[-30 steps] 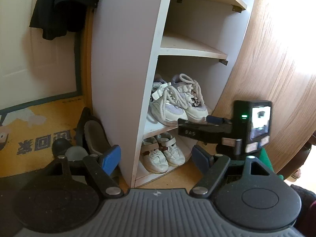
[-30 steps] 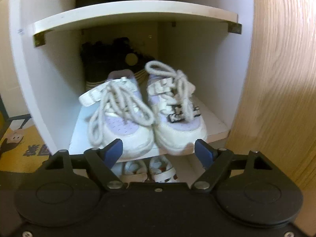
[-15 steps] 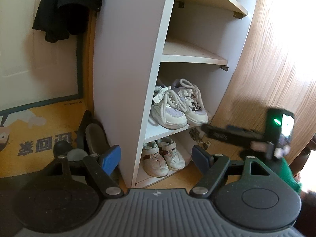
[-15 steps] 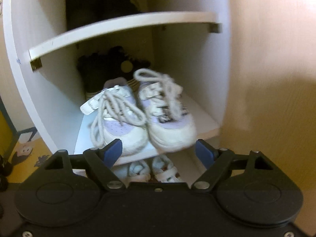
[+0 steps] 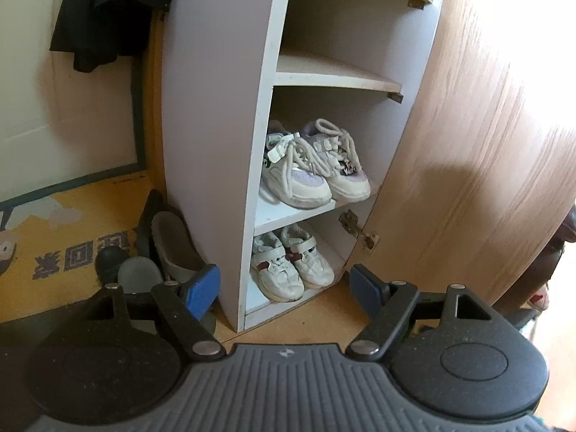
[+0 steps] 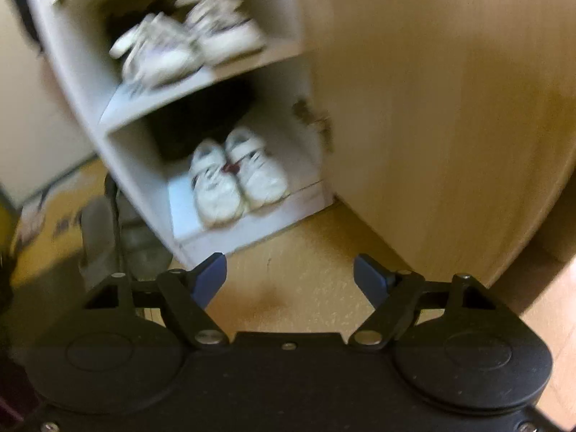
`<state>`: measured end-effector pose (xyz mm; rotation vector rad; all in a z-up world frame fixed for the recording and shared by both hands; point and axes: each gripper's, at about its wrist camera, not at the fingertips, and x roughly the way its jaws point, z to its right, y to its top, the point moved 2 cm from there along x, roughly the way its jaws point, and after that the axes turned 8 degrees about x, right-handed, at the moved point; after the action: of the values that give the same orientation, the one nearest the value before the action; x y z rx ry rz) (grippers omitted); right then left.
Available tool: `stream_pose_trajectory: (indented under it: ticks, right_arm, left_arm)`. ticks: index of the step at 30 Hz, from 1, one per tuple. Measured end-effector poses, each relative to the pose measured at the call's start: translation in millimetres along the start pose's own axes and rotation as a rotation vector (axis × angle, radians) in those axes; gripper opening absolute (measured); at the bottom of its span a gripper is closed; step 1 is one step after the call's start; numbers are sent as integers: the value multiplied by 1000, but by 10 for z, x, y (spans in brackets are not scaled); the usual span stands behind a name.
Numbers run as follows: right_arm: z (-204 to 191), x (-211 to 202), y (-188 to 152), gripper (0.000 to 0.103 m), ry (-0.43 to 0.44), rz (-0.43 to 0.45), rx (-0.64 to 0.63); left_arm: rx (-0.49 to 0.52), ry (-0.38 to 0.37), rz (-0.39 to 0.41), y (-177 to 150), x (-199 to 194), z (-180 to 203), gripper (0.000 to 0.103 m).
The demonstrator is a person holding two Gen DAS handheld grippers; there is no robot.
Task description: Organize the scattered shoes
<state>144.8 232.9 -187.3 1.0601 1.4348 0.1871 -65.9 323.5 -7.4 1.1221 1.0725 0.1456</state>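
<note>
A white shoe cabinet (image 5: 212,108) holds a pair of laced white-and-lilac sneakers (image 5: 313,165) on its middle shelf and white strap sneakers (image 5: 291,266) on the bottom shelf. Grey slip-on shoes (image 5: 172,248) lie on the floor left of the cabinet. My left gripper (image 5: 284,291) is open and empty, low in front of the cabinet's bottom edge. The right wrist view is blurred. It shows the strap sneakers (image 6: 235,180) and the laced pair (image 6: 187,39) above them. My right gripper (image 6: 289,280) hangs over bare floor, its jaws closing slightly with nothing between them.
The cabinet's wooden door (image 5: 468,144) stands open on the right, with a hinge (image 5: 356,230) low on it. A yellow printed mat (image 5: 54,237) covers the floor at the left. A dark garment (image 5: 104,10) hangs above it. Dark shoes (image 6: 201,122) sit deep in the bottom shelf.
The right gripper has pulled back and down from the laced sneakers' shelf and left the left wrist view. Its own view now shows the bottom shelf and floor. The left gripper has barely moved.
</note>
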Motion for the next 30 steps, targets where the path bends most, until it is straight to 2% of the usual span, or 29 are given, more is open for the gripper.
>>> stream_pose_trajectory:
  ticks: [4, 10, 14, 19, 23, 30]
  right_arm:
    - [-143, 290, 75, 82, 33, -4, -82]
    - [-306, 957, 311, 82, 102, 7, -161]
    - [-391, 1377, 384, 82, 156, 11, -211]
    - [-357, 1640, 388, 82, 172, 7, -204]
    - [-279, 1830, 387, 82, 181, -14, -177]
    - [-286, 1963, 385, 84, 227, 4, -195]
  left_arm:
    - [78, 53, -39, -52, 174, -31, 79]
    - [81, 115, -31, 0, 352, -182, 79]
    - [68, 64, -63, 7, 464, -126, 79]
    - [15, -35, -137, -40, 649, -42, 79]
    - [7, -25, -143, -48, 683, -38, 79]
    - [-33, -5, -165, -39, 809, -114, 79]
